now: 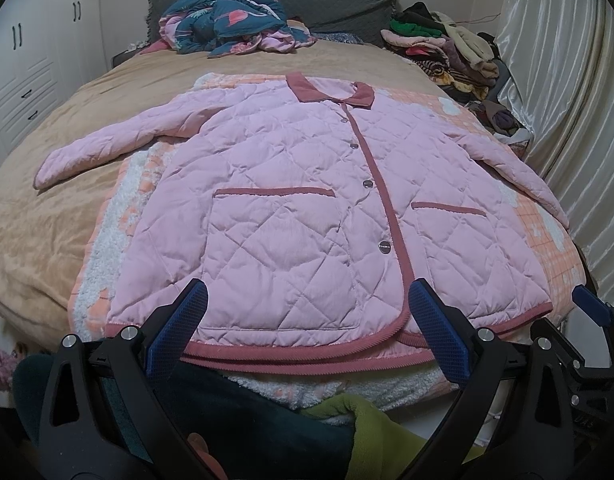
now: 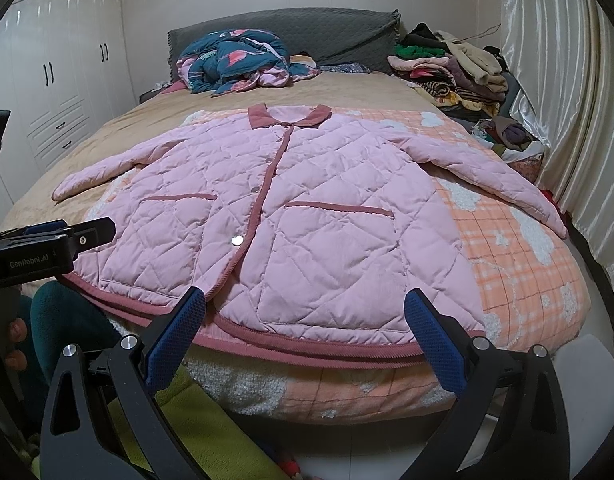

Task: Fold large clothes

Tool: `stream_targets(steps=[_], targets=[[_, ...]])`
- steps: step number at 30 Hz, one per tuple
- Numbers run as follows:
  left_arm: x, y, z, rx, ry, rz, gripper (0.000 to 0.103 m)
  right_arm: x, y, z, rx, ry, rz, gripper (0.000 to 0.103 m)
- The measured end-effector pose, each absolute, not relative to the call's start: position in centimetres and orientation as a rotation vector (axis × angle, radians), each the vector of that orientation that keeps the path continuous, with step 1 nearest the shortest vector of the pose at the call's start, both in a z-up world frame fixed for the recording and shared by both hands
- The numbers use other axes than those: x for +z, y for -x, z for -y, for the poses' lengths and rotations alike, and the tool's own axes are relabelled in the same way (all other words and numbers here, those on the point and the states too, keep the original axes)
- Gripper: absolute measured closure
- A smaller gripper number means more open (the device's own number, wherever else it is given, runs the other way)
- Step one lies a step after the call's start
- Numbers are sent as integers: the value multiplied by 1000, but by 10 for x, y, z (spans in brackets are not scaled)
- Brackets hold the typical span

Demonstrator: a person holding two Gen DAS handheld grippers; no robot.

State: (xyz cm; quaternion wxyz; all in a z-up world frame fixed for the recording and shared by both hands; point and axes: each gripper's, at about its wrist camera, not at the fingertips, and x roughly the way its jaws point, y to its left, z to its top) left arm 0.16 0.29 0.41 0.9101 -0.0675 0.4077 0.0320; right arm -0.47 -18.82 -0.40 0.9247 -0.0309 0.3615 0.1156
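A pink quilted jacket (image 1: pixel 291 208) with dark pink trim, collar and two pockets lies flat, buttoned, front up, both sleeves spread, on an orange checked blanket (image 1: pixel 547 240) on the bed. It also shows in the right wrist view (image 2: pixel 307 216). My left gripper (image 1: pixel 307 320) is open and empty, its blue pads just above the jacket's hem, left of centre. My right gripper (image 2: pixel 305 320) is open and empty, above the hem's right half. The right gripper's edge shows in the left wrist view (image 1: pixel 591 308); the left gripper shows in the right wrist view (image 2: pixel 67 236).
The bed has a tan cover (image 1: pixel 47 208). A teal patterned quilt (image 1: pixel 231 24) is bundled by the grey headboard (image 1: pixel 339 0). A pile of clothes (image 1: pixel 447 48) sits at the far right by the curtain (image 1: pixel 579 120). White wardrobes (image 2: pixel 59 80) stand left. Dark and green garments (image 1: pixel 347 432) lie below the grippers.
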Motion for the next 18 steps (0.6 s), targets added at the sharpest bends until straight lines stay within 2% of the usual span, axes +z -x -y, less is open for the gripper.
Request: stream_targets(steps=[18], targets=[[9,-3,-4,65,139,-837,9,-4,0,189,229,60,-743,4]])
